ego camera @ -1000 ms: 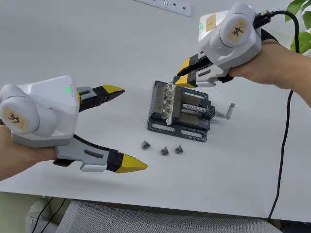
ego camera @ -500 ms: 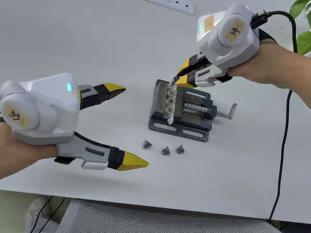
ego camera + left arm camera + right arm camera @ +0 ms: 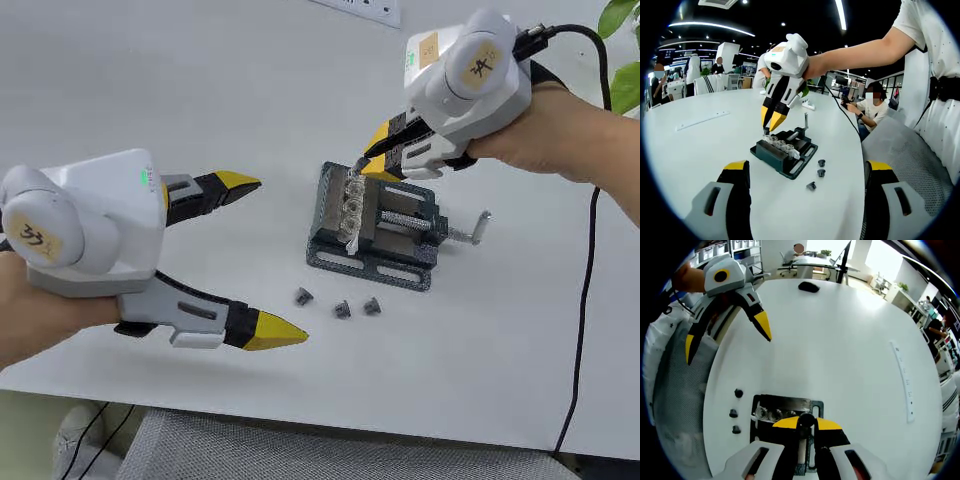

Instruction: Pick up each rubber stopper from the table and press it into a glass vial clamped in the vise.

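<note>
A dark vise [image 3: 402, 255] stands mid-table with a row of glass vials [image 3: 350, 207] clamped in it. My right gripper [image 3: 361, 166] hovers at the far end of that row, shut on a small dark rubber stopper [image 3: 806, 420] just above the vials [image 3: 768, 413]. Three more stoppers [image 3: 302, 296] [image 3: 341, 309] [image 3: 372, 306] lie on the table in front of the vise. My left gripper [image 3: 268, 258] is held wide open to the left of the vise, with nothing between its jaws. The left gripper view has the vise [image 3: 771, 153], the right gripper [image 3: 767, 130] and the loose stoppers [image 3: 821, 172].
The vise handle [image 3: 470, 232] sticks out to the right. A white power strip [image 3: 365, 9] lies at the table's far edge, a plant [image 3: 625, 60] at the top right. A black cable [image 3: 583, 300] runs down the right side. The table's front edge [image 3: 330, 425] is close.
The view has shifted a little. Both grippers hold about the same places, the right one still shut on the stopper over the vials.
</note>
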`<state>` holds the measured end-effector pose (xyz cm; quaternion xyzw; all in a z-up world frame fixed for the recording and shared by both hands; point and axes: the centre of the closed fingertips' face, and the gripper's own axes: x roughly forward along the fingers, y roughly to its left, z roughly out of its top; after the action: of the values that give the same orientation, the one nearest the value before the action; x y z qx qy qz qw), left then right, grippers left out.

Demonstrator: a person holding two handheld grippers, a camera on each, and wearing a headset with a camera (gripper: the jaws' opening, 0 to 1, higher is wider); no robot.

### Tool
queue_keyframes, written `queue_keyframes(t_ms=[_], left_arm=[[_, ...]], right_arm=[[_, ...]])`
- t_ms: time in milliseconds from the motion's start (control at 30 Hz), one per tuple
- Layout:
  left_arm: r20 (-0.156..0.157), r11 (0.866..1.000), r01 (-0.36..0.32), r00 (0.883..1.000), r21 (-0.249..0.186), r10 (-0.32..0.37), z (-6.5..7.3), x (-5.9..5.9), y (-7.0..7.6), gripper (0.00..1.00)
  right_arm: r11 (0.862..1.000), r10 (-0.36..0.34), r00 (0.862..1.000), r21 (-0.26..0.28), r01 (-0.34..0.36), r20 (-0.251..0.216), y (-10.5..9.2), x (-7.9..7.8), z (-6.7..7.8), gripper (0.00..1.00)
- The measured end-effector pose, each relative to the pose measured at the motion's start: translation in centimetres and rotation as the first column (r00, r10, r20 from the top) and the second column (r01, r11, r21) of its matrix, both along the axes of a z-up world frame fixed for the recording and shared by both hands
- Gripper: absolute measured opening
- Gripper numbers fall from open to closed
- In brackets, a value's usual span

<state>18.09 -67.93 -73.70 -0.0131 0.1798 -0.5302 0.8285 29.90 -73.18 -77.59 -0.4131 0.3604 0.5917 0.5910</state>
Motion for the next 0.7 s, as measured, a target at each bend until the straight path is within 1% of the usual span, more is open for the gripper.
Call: queue_keyframes(t_ms=[100,467,700], left_arm=[[0.0,1.0,-0.002,1.0,0.001,0.002,-0.01,0.05,0.05,0.96],[-0.002,1.0,-0.004,1.0,-0.003,0.004,-0.08,0.2,0.03,0.95],[-0.003,1.0,-0.005,1.0,-0.008,0.005,-0.11,0.22,0.05,0.95]], right_arm=[[1.0,0.006,1.0,-0.008,-0.006,-0.002,-0.02,-0.07,-0.28,0.06],[1.0,0.007,1.0,-0.014,-0.007,-0.013,-0.19,0.09,-0.4,0.06],[1.0,-0.009,1.0,-0.005,0.008,-0.02,-0.2,0.0,-0.37,0.06]])
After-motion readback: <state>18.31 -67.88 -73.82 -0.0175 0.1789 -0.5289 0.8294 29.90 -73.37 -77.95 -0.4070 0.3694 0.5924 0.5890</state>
